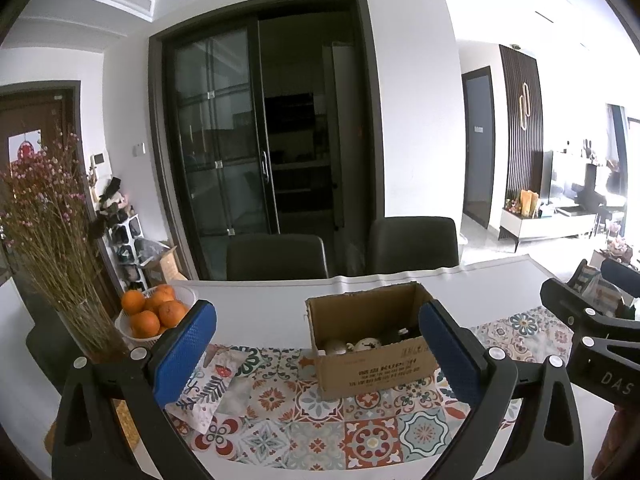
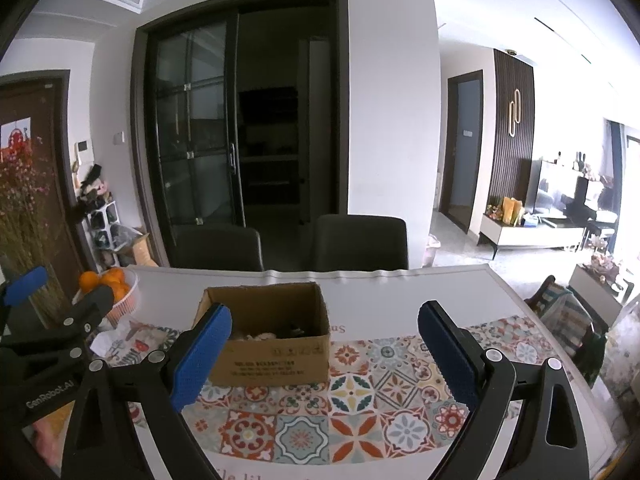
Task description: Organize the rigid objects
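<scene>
Box [image 1: 372, 344]: open cardboard, on the tiled mat at 12 o'clock of the left tongs, a little toward 11 o'clock of the right; small pale and dark items lie inside, too dim to name.
Packet [image 1: 208, 388]: patterned, flat on the mat at 9 o'clock of the box, partly under the left pad.
Left tongs [image 1: 316, 354]: spread wide, nothing between the pads.
Right tongs [image 2: 324, 354]: spread wide, holding nothing.
Oranges [image 1: 150, 310]: in a white basket at 10 o'clock, near the surface [image 2: 380, 292] edge.
Step, as I judge: choose the next loose piece, likely the packet.
Doing it well: come in low, pads either side of its edge, clear of the box wall.
</scene>
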A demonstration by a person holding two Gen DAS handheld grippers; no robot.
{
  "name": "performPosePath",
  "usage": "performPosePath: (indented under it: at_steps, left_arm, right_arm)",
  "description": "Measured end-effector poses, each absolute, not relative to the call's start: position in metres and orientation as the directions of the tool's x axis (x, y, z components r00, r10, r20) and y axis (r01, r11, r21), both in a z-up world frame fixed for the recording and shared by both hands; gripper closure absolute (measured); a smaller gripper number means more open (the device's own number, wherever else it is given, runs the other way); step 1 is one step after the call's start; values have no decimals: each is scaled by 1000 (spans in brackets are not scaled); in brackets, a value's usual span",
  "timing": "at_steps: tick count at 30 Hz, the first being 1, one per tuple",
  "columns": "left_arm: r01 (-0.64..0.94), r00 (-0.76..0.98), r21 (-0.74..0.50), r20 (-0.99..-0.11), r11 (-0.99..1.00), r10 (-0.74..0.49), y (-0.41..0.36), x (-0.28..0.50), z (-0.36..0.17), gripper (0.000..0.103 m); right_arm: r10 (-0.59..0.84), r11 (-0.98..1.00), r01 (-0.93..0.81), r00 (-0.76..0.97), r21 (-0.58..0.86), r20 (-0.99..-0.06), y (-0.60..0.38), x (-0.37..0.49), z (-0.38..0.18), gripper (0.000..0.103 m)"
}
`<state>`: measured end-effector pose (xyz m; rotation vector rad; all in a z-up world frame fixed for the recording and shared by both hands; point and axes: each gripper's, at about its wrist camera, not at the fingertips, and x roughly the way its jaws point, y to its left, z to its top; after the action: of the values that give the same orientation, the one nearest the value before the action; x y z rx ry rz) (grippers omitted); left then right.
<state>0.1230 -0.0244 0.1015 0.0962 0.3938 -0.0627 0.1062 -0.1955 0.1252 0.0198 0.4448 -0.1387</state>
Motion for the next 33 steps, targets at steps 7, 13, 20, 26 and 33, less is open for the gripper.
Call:
performPosePath:
  at_steps: [7, 13, 20, 26, 33]
  left_arm:
    - [78, 926, 84, -375, 993, -41, -25, 120, 104, 0]
    - [84, 924, 79, -379, 993, -48, -25, 121, 103, 0]
    - [82, 925, 81, -378, 993, -46, -25, 122, 104, 0]
    - [83, 925, 81, -376, 993, -47, -25, 124, 104, 0]
    - [81, 926, 80, -376, 993, -46, -24, 123, 105, 0]
  right_arm:
    - [-129, 990, 138, 896, -9, -426, -196, 106, 126, 7]
    - [-128, 991, 137, 896, -9, -424, -196, 105, 126, 7]
    - [-128, 990, 137, 897, -8, -424, -196, 105, 126, 7]
    - [-127, 991, 136, 898, -9, -420, -196, 104, 127, 7]
    - [-125, 991, 133, 899, -9, -419, -196, 104, 127, 7]
